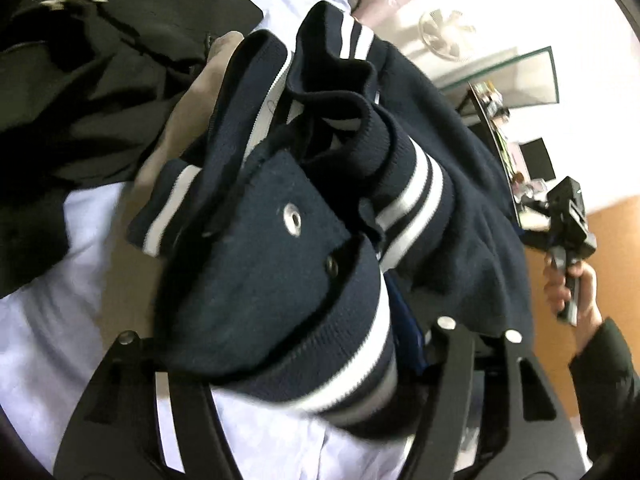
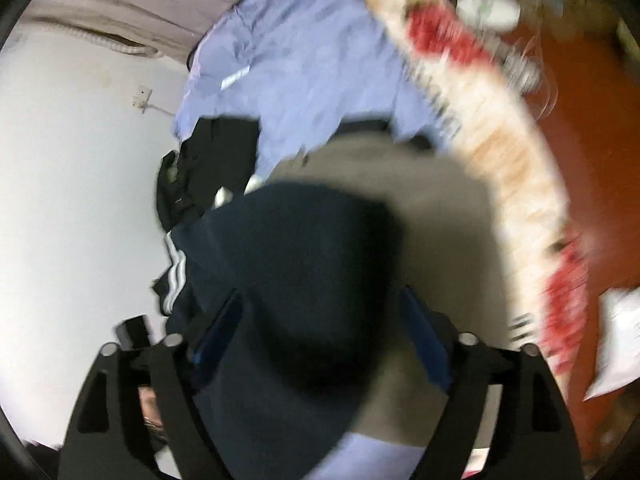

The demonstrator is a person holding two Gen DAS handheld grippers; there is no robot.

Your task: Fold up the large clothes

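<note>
Navy varsity jacket (image 1: 256,264) with white-striped ribbed cuffs lies bunched between my left gripper's (image 1: 304,364) fingers, its silver snap just ahead of them; I see the jaws spread with the cloth loose between, not pinched. Beyond the jacket sits a black garment (image 1: 80,80) on a pale lilac sheet (image 1: 48,320). My right gripper (image 2: 320,344) is blurred; its blue pads (image 2: 218,328) stand wide apart with navy cloth between them, released.
</note>
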